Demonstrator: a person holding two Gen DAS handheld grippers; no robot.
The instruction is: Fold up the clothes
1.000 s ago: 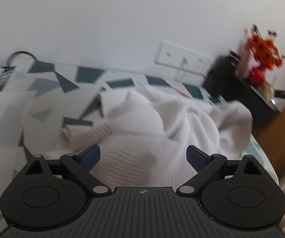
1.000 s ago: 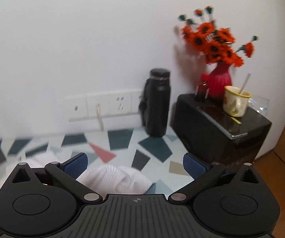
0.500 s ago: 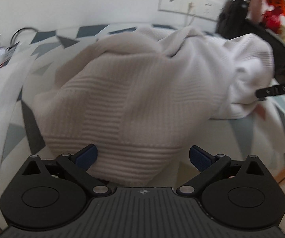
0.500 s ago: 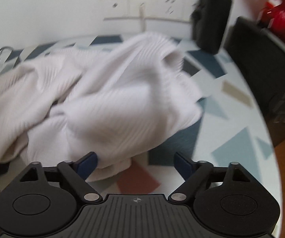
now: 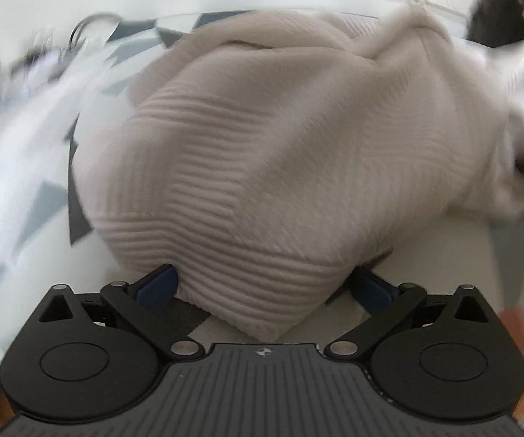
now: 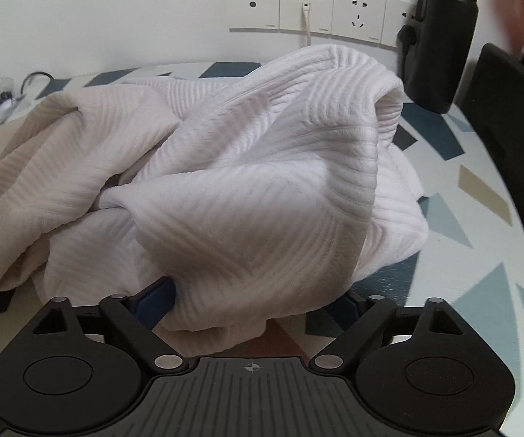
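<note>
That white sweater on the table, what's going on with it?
A person is starting to fold it with two handheld grippers. The sweater lies crumpled on the patterned table. The left gripper is wide open around its ribbed hem. The right gripper has just been closing, a bunched fold between its jaws, not yet clamped.

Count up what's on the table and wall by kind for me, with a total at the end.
Ribbed knit garment, white, crumpled: 1
Black insulated bottle: 1
Wall outlet plates: 4
Black box at the right edge: 1
Patterned table: 1
Total: 8
The blurred clutter at the far left is too unclear to count.
</note>
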